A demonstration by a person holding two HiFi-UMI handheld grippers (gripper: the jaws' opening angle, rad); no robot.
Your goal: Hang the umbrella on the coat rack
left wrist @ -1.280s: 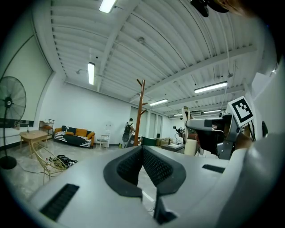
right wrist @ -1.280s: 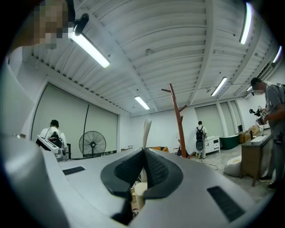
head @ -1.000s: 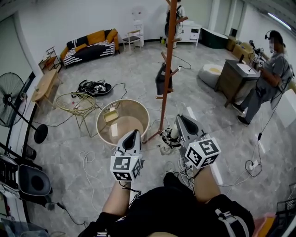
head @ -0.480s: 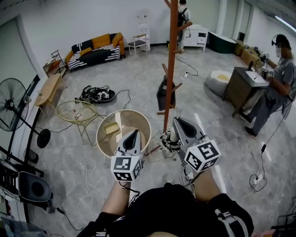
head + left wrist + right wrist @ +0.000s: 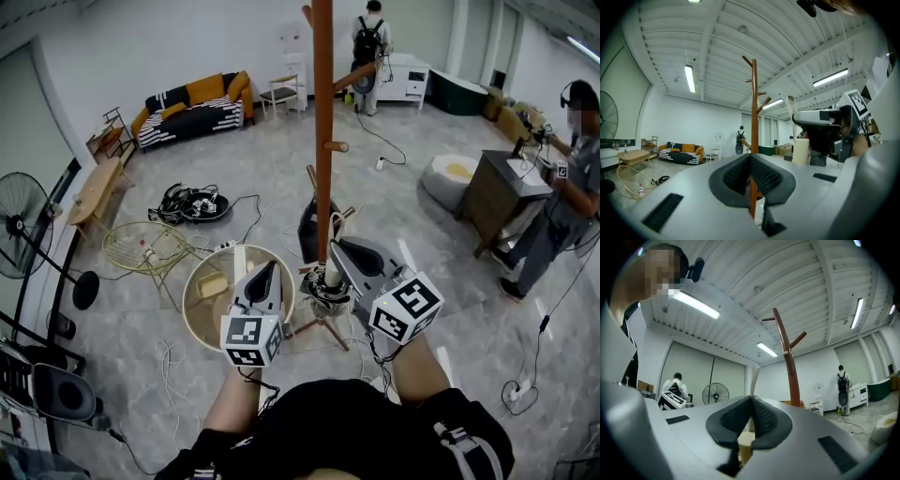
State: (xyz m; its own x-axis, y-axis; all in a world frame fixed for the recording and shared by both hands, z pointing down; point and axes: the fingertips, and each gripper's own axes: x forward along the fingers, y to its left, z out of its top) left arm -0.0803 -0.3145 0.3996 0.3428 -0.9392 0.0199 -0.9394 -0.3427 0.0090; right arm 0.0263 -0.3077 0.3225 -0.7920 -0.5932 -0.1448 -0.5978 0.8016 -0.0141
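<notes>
The brown wooden coat rack (image 5: 323,141) rises just ahead of both grippers, with pegs (image 5: 337,146) sticking out to its right. My right gripper (image 5: 339,258) is shut on the cream handle (image 5: 330,274) of a folded black umbrella (image 5: 322,294), right beside the pole. In the right gripper view the handle (image 5: 744,442) sits between the jaws of the right gripper (image 5: 752,404) and its strap (image 5: 753,376) stands up. My left gripper (image 5: 272,268) is shut and holds nothing, left of the pole. Past the left gripper (image 5: 751,161), the rack (image 5: 754,108) and the handle (image 5: 800,151) show.
A dark bag-like thing (image 5: 314,230) hangs low on the rack. A round wooden tub (image 5: 202,295) stands left of the base, a yellow wire table (image 5: 141,248) beyond it. Cables trail over the floor. A fan (image 5: 19,216) is far left, a person (image 5: 572,187) at a cabinet (image 5: 492,192) right.
The coat rack has come closer and now stands directly in front of the grippers. My right gripper has carried the umbrella up to the pole; the left gripper has kept its place beside it.
</notes>
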